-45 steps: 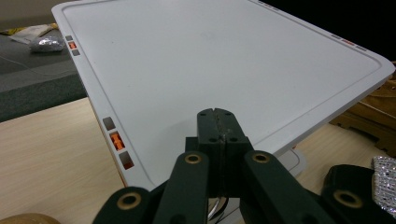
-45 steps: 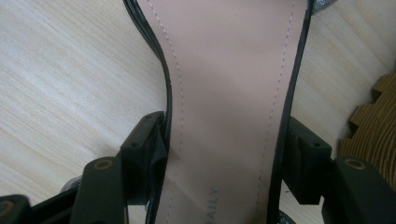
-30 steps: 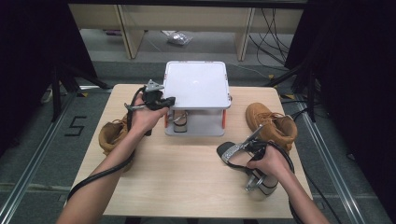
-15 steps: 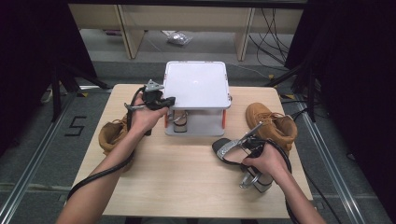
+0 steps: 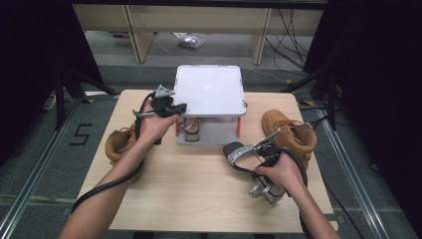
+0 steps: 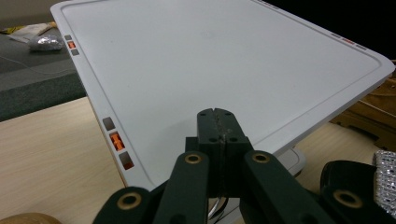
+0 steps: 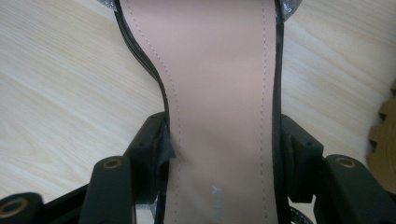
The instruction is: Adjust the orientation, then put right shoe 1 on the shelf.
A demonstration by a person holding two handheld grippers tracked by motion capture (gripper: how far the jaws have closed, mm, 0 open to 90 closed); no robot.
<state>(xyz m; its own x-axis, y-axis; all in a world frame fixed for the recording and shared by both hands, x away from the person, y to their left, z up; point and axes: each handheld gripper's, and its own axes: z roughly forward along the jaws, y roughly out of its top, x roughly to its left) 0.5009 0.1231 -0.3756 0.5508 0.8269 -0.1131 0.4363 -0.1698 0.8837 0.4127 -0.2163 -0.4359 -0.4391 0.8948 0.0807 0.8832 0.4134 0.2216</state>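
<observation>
Sandal (image 5: pixel 238 153): black, sparkly toe strap, held just above the table (image 5: pixel 199 184) right of centre, in front of the rack's right end, toe pointing left. In the right gripper view its tan insole (image 7: pixel 219 93) runs up between the jaws, which press on both black edges.

L to R in the high view:

- Left boot (image 5: pixel 119 144), tan, near the table's left edge, partly behind the left forearm.
- Left hand-held gripper (image 5: pixel 166 107), at the rack's left front corner, above the table. Jaws clenched, pads touching, nothing between them; the left gripper view looks along them over the white top (image 6: pixel 224 60), w/ small orange and grey marks at its edge.
- Rack (image 5: pixel 209 92): white square top on orange posts, grey lower shelf, at the table's back centre. A 2nd sandal (image 5: pixel 191 128) sits on the lower shelf, left part, just beside the left gripper.
- Held sandal, as above.
- Right hand-held gripper (image 5: pixel 259 158), near the front right of the table, grasping the sandal across its sole at about mid-length; the hand wraps the body, cable looping round the wrist. Heel end is under the hand, can't tell detail.
- Right boot (image 5: pixel 291 134), tan, near the right edge, just behind the right gripper, apart from the rack.
</observation>
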